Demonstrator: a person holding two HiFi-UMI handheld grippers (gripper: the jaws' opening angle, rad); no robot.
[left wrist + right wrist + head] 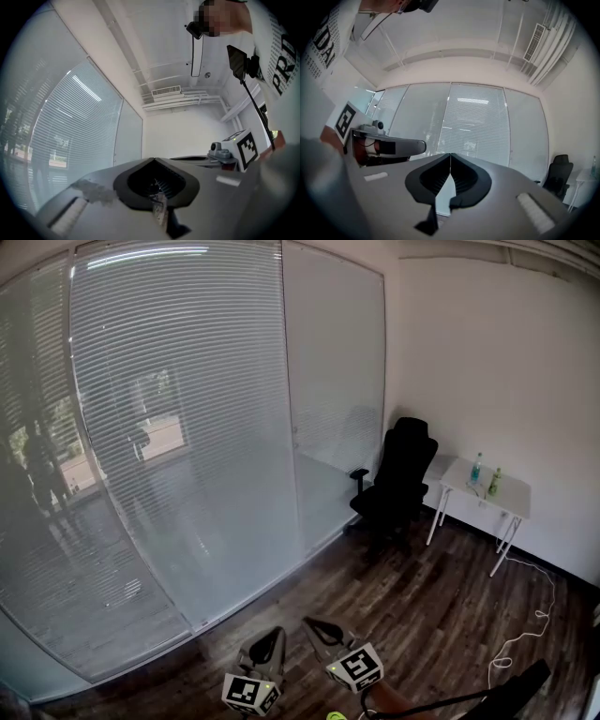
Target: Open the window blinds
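The window blinds (178, 427) hang lowered over the tall glass panels, their thin white slats covering the panes, with the street showing dimly through. They also appear as blinds (70, 126) at the left of the left gripper view and blinds (476, 126) straight ahead in the right gripper view. My left gripper (272, 636) and right gripper (312, 624) are held low, side by side, well short of the glass. Both point level toward the window. The left gripper (152, 160) has its jaws together, holding nothing. The right gripper (450, 155) is shut too, and empty.
A black office chair (398, 479) stands by the right end of the glass wall. Beside it a small white table (502, 493) carries two bottles (476, 468). A white cable (530, 615) trails over the dark wood floor (403, 596).
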